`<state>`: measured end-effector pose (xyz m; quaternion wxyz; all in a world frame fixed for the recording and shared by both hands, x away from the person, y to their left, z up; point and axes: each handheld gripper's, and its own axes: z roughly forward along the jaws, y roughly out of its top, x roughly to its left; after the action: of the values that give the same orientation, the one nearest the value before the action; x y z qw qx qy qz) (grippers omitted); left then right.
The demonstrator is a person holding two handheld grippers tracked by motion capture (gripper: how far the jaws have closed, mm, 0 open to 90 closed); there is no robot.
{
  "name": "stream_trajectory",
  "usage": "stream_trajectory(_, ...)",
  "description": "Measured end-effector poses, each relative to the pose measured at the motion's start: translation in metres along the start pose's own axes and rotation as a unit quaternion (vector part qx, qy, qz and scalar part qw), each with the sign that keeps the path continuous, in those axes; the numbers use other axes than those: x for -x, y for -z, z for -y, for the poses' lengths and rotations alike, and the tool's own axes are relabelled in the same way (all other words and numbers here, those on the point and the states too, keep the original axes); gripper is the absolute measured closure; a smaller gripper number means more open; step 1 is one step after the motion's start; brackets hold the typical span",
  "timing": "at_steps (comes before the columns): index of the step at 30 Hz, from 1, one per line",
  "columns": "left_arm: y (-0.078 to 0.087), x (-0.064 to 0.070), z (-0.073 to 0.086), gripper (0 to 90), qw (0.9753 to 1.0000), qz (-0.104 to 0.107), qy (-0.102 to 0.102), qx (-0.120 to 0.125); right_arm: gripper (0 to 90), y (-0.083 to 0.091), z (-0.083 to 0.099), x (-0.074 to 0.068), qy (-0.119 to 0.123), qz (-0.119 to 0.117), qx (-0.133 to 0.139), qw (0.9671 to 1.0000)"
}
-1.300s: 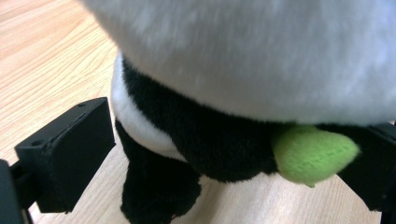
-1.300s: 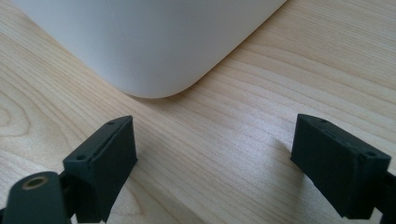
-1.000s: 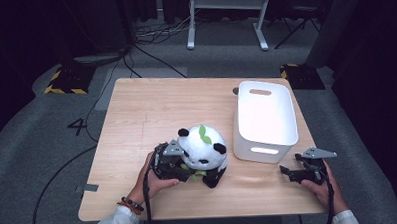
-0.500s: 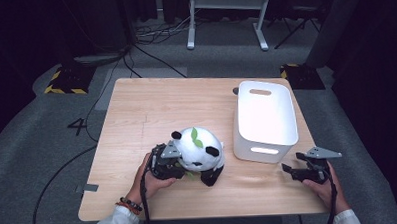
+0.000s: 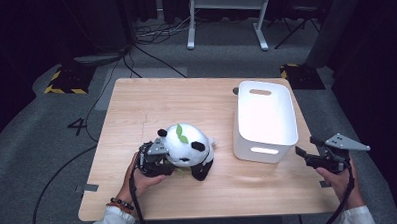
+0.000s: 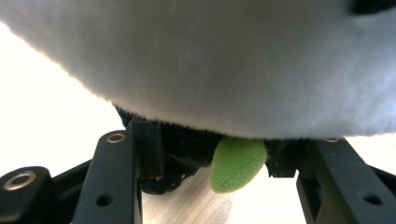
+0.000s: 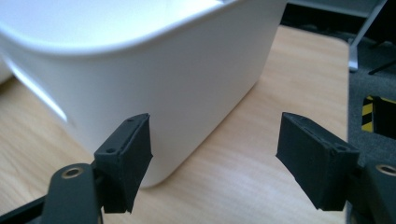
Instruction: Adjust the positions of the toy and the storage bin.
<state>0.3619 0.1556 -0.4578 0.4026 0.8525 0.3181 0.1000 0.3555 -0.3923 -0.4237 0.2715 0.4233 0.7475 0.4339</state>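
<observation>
- Grip first: our left gripper (image 5: 160,161) is closed on the panda plush (image 5: 188,148), jaws pinching its dark underside beside a green leaf (image 6: 237,162), likely to lift it.
- Panda sits on the table (image 5: 161,103), near its front edge, just left of the white bin (image 5: 265,120), which we judge to be its destination.
- Our right gripper (image 7: 215,154) hangs spread wide, holding nothing, facing the bin's near corner, perhaps ready to steady it.
</observation>
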Motion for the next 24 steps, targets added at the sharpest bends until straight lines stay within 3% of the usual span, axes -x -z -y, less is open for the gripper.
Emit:
stream_trajectory(5,0.002,-0.002,0.002,49.2,1.0,-0.001,0.004,-0.001,28.1,0.006,-0.019,0.003,0.004,0.014,0.026,0.9995)
stream_trajectory(10,0.005,-0.005,0.006,48.8,1.0,-0.002,0.009,0.001,28.0,0.008,-0.036,0.002,0.003,0.012,0.046,0.9989)
stream_trajectory(14,0.005,-0.006,0.007,48.5,0.9999,-0.002,0.013,0.003,27.4,0.001,-0.046,-0.001,0.009,0.019,0.039,0.999)
stream_trajectory(19,0.006,-0.007,0.009,48.3,0.9999,-0.001,0.015,0.002,27.3,-0.01,-0.057,-0.004,0.005,0.01,0.037,0.9992)
stream_trajectory(24,0.008,-0.009,0.011,47.9,0.9999,0.001,0.015,0.001,27.4,-0.029,-0.061,-0.009,0.003,0.016,0.002,0.9999)
